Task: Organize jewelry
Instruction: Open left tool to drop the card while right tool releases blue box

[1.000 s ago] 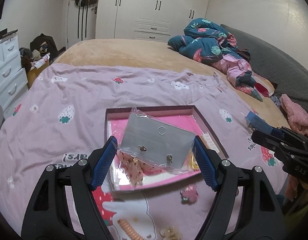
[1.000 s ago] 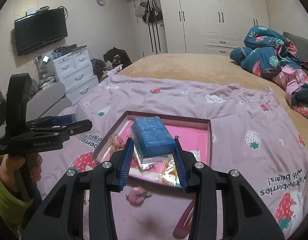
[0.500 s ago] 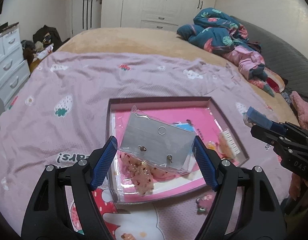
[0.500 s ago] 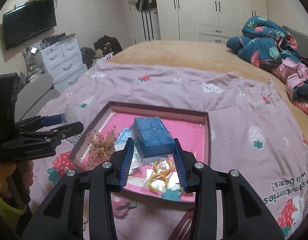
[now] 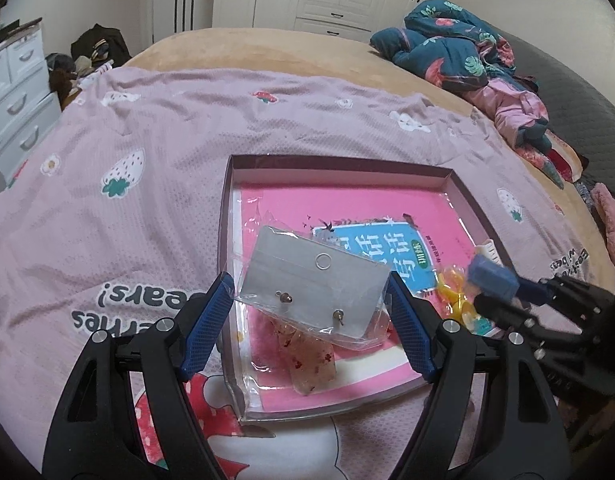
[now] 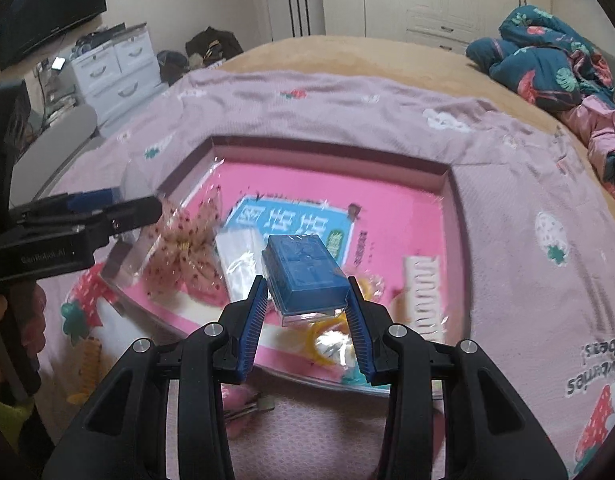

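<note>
My left gripper (image 5: 309, 306) is shut on a clear plastic bag holding a grey earring card (image 5: 313, 284) with two small studs, held just above the near left part of the shallow pink-lined box (image 5: 339, 162). My right gripper (image 6: 305, 306) is shut on a small blue jewelry box (image 6: 303, 276) with a clear base, hovering over the near edge of the same pink box (image 6: 451, 184). Inside lie a speckled pink bow (image 6: 187, 258), yellow rings (image 5: 455, 290), a white comb (image 6: 423, 292) and a clear packet (image 6: 239, 264).
The box rests on a purple strawberry-print blanket (image 5: 107, 208) over a tan bed. A hair clip (image 6: 247, 408) lies on the blanket before the box. Rumpled bedding (image 5: 459, 48) sits at the far right, white drawers (image 6: 115, 64) at the left.
Both grippers have come down and forward toward the pink box, each keeping its load. The box now fills more of both views, and its contents show more plainly.
</note>
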The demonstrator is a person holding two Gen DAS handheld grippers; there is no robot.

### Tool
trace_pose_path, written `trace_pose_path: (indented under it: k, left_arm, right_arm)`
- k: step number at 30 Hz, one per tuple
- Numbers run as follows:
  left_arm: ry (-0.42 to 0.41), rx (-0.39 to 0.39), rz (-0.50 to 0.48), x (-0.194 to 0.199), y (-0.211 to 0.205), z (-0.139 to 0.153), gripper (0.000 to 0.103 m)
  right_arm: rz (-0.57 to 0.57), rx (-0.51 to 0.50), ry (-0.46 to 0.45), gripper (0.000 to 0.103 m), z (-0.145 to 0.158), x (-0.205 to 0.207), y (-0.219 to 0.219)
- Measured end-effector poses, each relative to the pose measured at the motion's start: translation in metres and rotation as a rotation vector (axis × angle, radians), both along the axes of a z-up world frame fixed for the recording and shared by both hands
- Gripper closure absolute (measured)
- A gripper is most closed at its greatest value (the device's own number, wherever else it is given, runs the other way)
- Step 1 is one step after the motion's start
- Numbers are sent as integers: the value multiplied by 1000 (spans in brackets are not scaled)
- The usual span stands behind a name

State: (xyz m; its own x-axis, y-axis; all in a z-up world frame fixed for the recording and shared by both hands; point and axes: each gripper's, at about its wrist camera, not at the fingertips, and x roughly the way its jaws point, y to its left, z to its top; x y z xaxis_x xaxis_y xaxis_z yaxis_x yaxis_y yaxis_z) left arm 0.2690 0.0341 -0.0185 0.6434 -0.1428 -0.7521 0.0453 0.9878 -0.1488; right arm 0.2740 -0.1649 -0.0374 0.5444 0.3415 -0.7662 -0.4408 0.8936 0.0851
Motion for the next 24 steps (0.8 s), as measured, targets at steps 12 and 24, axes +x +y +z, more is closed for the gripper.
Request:
trace_pose_path:
  k: [12,24]
  left_arm:
    - [24,5,-1,3,-1,-10,34]
    - [19,5,-11,-1,-8,-4,33]
  right_arm:
    - [23,-9,78,65,-24,2,15]
    - [-25,49,34,36,1,-18,-10]
